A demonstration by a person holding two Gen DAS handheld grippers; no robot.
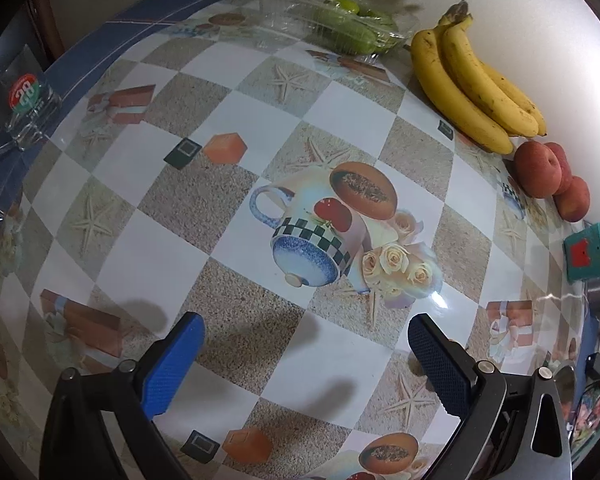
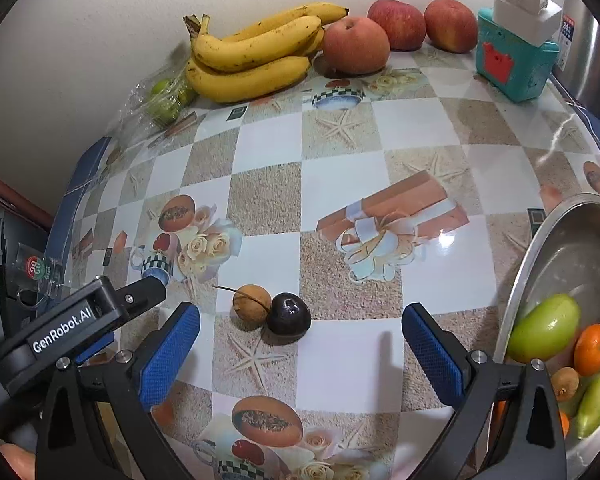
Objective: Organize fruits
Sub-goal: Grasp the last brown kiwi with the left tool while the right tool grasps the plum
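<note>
A small brown fruit with a stem (image 2: 252,303) and a dark plum (image 2: 289,318) lie touching on the table, just ahead of my right gripper (image 2: 300,344), which is open and empty. A metal bowl (image 2: 540,248) at the right holds a green fruit (image 2: 544,328), an orange (image 2: 591,349) and others. Bananas (image 2: 252,56) and three apples (image 2: 356,44) lie by the wall. My left gripper (image 1: 306,356) is open and empty over the table; it also shows in the right wrist view (image 2: 100,320). Bananas (image 1: 472,80) and apples (image 1: 538,174) lie at its far right.
A clear plastic pack of green fruit (image 1: 352,28) lies by the wall, also in the right wrist view (image 2: 164,96). A teal box with a white plug (image 2: 514,60) stands at the back right. A glass cup (image 1: 26,100) sits at the table's left edge.
</note>
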